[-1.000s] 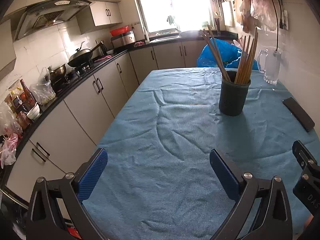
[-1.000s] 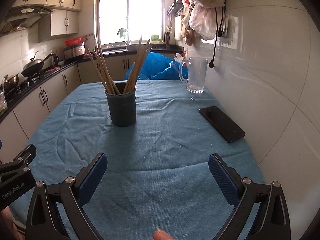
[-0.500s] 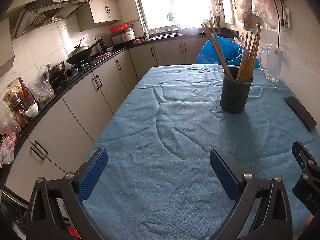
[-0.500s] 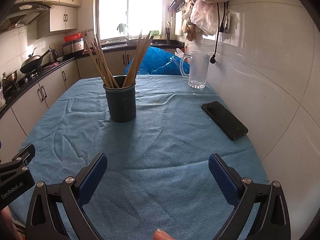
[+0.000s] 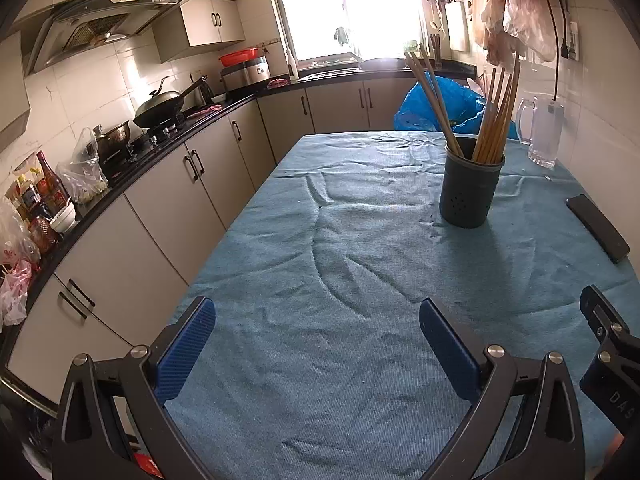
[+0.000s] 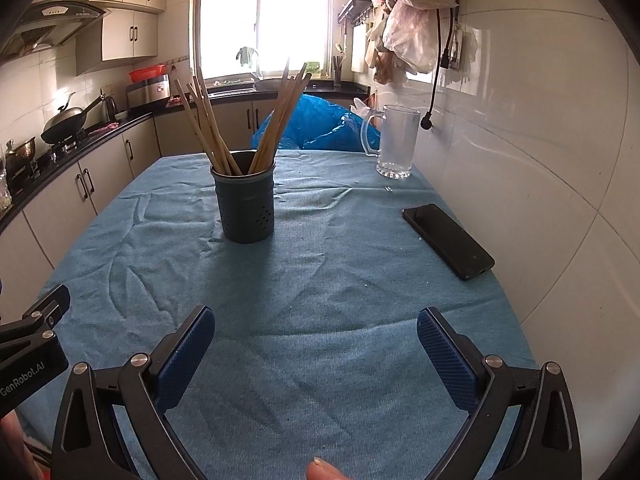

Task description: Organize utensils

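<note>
Both tools hang low over the near edge of the tabletop, which is covered in a wrinkled blue cloth. The left hand-held gripper is released, blue pads spread wide with nothing but cloth between them. Same story on the right hand-held gripper: spread wide, empty, pads clear of everything.

Out ahead, the dark holder stands upright mid-table, and the chopsticks are all in it, fanned out in two leaning bunches, one tipping left, one tipping right. From the left wrist view the holder sits far and to the right, well apart from that gripper, with the chopsticks splayed above its rim.

On the right side of the tabletop, a black phone lies flat near the tiled wall. Farther back on that side stands a clear glass mug, handle to the left. Behind the far end of the table there's a blue plastic bag.

Along the left runs the kitchen counter, a wok sitting on the stove. A fingertip peeks in at the bottom edge of the right wrist view.
</note>
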A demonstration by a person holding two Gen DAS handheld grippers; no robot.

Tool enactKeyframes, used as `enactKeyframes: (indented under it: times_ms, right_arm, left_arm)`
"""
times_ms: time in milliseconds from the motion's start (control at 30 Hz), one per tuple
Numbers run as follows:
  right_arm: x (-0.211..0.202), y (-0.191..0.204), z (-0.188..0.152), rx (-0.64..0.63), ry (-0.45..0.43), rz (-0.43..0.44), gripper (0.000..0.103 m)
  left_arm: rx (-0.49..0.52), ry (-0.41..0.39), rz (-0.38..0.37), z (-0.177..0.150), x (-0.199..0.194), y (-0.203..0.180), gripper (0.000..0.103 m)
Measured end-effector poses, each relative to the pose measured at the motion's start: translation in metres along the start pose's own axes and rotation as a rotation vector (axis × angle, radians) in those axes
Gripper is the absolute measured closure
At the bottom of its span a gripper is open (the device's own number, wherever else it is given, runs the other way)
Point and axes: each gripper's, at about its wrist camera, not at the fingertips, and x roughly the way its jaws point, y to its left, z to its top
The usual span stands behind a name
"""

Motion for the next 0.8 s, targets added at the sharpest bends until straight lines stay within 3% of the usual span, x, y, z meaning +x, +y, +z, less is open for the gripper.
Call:
enactKeyframes:
  times_ms: [800]
  right_arm:
    - [-0.0070,0.0040,-0.0036,-0.012,-0.008,-0.005,0.000]
  left_arm:
    - [-0.006,-0.006,-0.004,-0.0011,-0.0017,0.0007,0.002]
